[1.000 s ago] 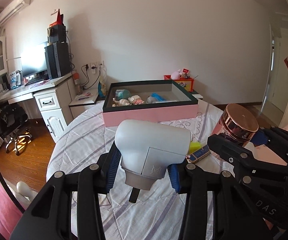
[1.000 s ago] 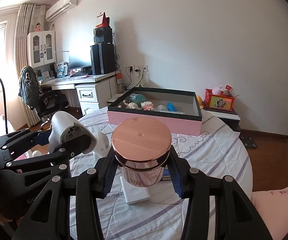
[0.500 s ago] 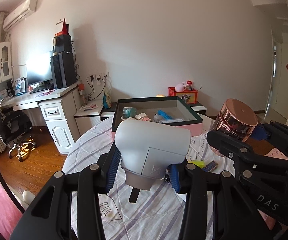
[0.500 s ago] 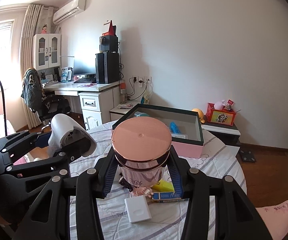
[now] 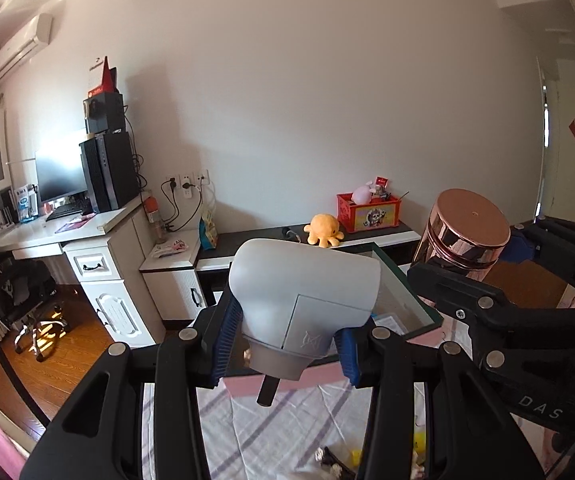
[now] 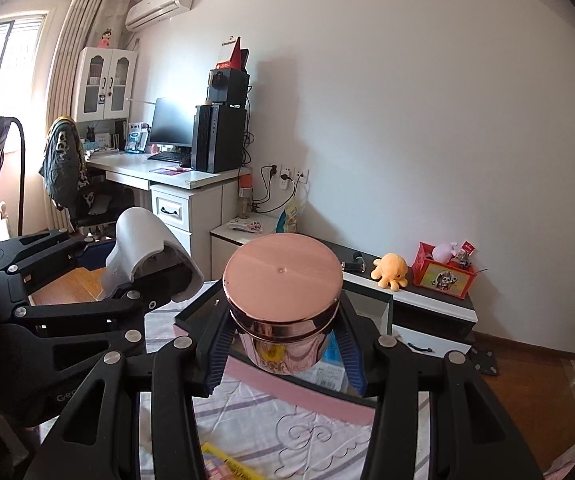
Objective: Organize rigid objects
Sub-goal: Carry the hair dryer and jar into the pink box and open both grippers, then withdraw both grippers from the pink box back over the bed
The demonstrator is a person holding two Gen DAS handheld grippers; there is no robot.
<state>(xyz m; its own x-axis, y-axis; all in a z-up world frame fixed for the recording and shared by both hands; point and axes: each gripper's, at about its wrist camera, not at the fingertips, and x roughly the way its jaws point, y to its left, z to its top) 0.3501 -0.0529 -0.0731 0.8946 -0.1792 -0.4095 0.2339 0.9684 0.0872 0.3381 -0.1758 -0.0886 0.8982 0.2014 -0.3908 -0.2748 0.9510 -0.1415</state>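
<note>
**A:** What am I holding, nearest first?

**B:** My left gripper [image 5: 287, 346] pinches a grey hair dryer [image 5: 303, 300] by its body, barrel lying across the view, nozzle toward the right, stub handle hanging down. My right gripper [image 6: 283, 350] clamps a copper-lidded jar [image 6: 283, 304], upright, lid facing up.

**A:** And beyond?

**B:** Both hang above the near edge of the pink box [image 6: 311, 394] on the striped bedsheet [image 6: 307, 436]. The box's contents are mostly hidden behind dryer and jar. The small things at the bottom edge are cut off and blurred.

hair dryer [image 5: 307, 304]: 1 | copper jar [image 6: 283, 300]: 1 | pink box [image 6: 287, 390]: 1 | octopus plush [image 6: 390, 270]: 1
</note>
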